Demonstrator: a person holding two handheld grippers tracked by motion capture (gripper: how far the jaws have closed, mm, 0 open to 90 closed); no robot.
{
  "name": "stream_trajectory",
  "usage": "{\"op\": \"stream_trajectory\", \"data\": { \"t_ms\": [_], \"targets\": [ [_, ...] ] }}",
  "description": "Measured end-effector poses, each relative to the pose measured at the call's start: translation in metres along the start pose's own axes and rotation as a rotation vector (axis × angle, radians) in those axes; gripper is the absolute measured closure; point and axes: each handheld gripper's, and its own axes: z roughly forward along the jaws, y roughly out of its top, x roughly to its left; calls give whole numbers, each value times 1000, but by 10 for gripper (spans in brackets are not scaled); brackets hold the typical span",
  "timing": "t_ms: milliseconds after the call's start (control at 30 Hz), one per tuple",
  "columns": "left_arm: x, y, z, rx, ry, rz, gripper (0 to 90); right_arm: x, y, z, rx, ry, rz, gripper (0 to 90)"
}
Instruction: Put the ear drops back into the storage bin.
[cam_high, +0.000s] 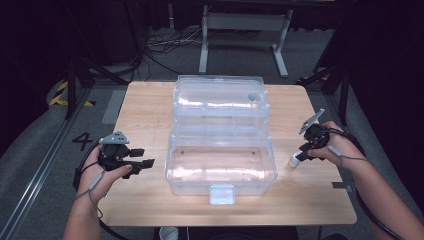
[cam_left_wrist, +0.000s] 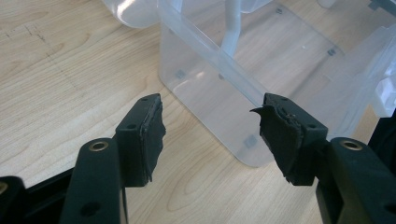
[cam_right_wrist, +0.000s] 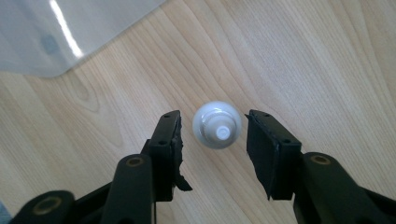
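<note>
A small white bottle (cam_right_wrist: 217, 125) stands upright on the wooden table (cam_right_wrist: 303, 56), seen from above, and it shows as a white stub (cam_high: 295, 160) right of the clear plastic box (cam_high: 220, 165). My right gripper (cam_right_wrist: 214, 135) hangs over it, one jaw on each side, with a thin gap at both pads; it is open (cam_high: 304, 151). My left gripper (cam_high: 142, 157) rests open at the table's left, and its jaws (cam_left_wrist: 210, 121) point at the near corner of the box (cam_left_wrist: 224, 84) with nothing between them.
The box's lid (cam_high: 218, 100) lies folded back toward the far side, and a white latch (cam_high: 222, 194) sits at its front. A rounded clear corner of the box (cam_right_wrist: 56, 42) lies close to the bottle. Bare wood (cam_high: 140, 110) stretches on both sides.
</note>
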Motion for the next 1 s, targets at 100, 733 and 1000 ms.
{"op": "stream_trajectory", "data": {
  "t_ms": [100, 733, 1000],
  "targets": [
    [0, 0, 0, 1, 0, 1, 399, 0, 0, 4, 14, -2, -7, 584],
    [2, -1, 0, -4, 0, -1, 399, 1, 6, 6, 41, -8, -27, 711],
    [2, 0, -1, -2, -1, 0, 401, 8, 12, -15, 47, -9, -52, 711]
  ]
}}
